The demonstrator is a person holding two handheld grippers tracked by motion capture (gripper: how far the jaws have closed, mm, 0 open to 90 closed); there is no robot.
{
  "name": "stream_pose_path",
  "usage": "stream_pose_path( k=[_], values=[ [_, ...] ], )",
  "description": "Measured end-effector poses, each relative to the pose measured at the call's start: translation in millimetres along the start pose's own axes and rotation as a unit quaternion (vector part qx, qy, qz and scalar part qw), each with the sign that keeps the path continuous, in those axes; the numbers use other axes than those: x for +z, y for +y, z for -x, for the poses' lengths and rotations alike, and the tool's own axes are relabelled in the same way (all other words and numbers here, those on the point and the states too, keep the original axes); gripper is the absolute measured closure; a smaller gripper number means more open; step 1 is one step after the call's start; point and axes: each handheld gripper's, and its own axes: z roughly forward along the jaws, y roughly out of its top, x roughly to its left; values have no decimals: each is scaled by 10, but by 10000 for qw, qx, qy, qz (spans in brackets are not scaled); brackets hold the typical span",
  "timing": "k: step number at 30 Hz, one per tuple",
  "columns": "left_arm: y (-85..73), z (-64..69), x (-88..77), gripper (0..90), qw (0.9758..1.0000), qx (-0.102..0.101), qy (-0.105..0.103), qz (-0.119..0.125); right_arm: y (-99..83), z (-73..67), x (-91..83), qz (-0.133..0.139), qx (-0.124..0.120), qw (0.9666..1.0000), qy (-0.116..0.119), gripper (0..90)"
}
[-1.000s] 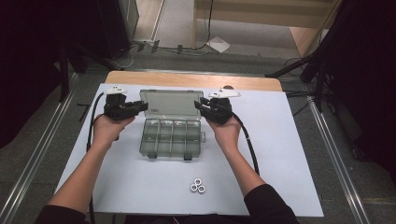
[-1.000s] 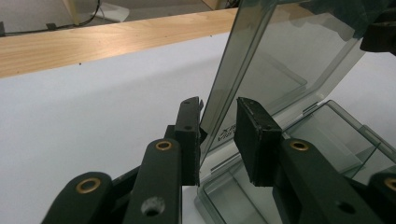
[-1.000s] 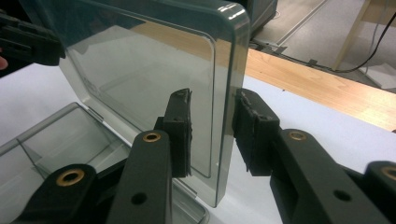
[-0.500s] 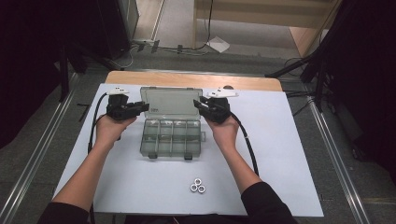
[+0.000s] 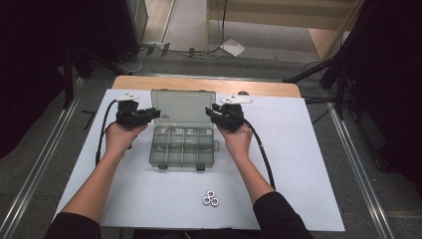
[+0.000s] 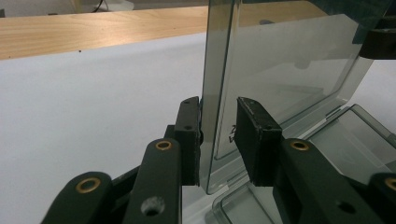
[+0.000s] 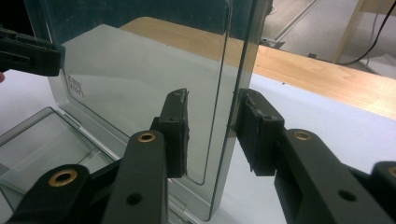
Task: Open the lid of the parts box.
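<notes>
A clear plastic compartment box (image 5: 181, 147) lies on the white sheet with its lid (image 5: 183, 107) raised upright. My left gripper (image 5: 154, 114) is at the lid's left edge. In the left gripper view its pads (image 6: 190, 135) press on that edge of the lid (image 6: 289, 60). My right gripper (image 5: 211, 112) straddles the lid's right edge. Its jaws have just been opening: in the right gripper view the lid (image 7: 140, 70) still stands between them, but one pad (image 7: 177, 130) is clear of it.
Three metal nuts (image 5: 210, 198) lie together on the white sheet (image 5: 298, 164) in front of the box. The sheet covers a wooden table (image 5: 259, 87). Cables trail from both grippers along the person's forearms.
</notes>
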Motion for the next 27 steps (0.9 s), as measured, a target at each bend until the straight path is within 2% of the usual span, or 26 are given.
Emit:
stream_pose_path(
  k=[13,17,19,25,27],
  values=[
    [-33,-55,108,705,9997,-252,32,67,-92,71,143,-8,343,9994,50,634],
    [-52,-74,144,704,9995,-293,45,52,-120,114,187,-6,629,9979,166,633],
    [-58,-78,163,704,9995,-306,62,47,-128,126,201,-8,640,9978,168,630],
    [-79,-104,202,697,9987,-513,40,51,-155,132,249,-57,714,9974,108,605],
    [-84,-106,216,692,9988,-486,71,54,-167,142,263,-75,760,9970,134,602]
  ],
)
